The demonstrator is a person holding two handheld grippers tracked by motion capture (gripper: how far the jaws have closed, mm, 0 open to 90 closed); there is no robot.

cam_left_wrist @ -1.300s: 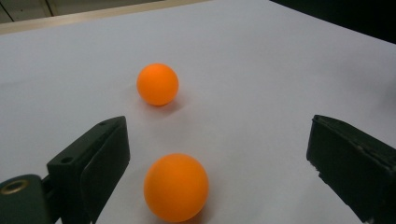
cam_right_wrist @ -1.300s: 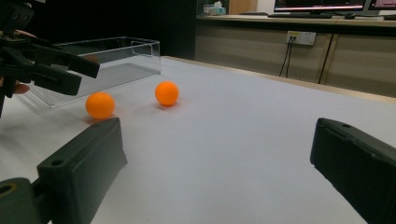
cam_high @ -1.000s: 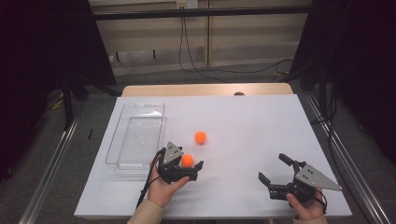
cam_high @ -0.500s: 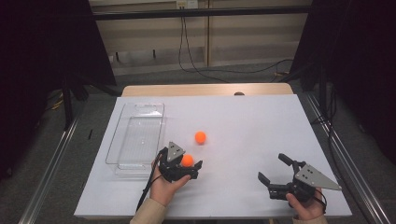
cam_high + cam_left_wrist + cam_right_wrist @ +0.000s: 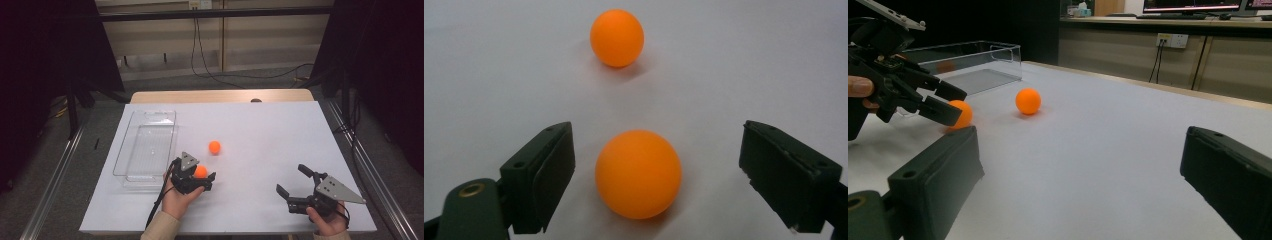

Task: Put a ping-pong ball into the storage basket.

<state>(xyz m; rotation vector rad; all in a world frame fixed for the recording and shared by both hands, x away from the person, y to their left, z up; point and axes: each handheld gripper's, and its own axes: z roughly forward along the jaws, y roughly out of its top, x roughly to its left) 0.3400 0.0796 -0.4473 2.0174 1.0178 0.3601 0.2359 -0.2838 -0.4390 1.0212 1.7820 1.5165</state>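
The near orange ball (image 5: 638,173), low centre in the left gripper view, is straddled by the left gripper (image 5: 656,172), whose jaws have just been closing but aren't touching yet, probably lined up for a grab, while the right gripper (image 5: 297,183) is parked open at lower right.

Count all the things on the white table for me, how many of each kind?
Orange balls: 2, the near ball between the left claw jaws, the far ball beyond it.
Clear plastic tray: 1
Claws: 2, counting the right claw.
Total: 5
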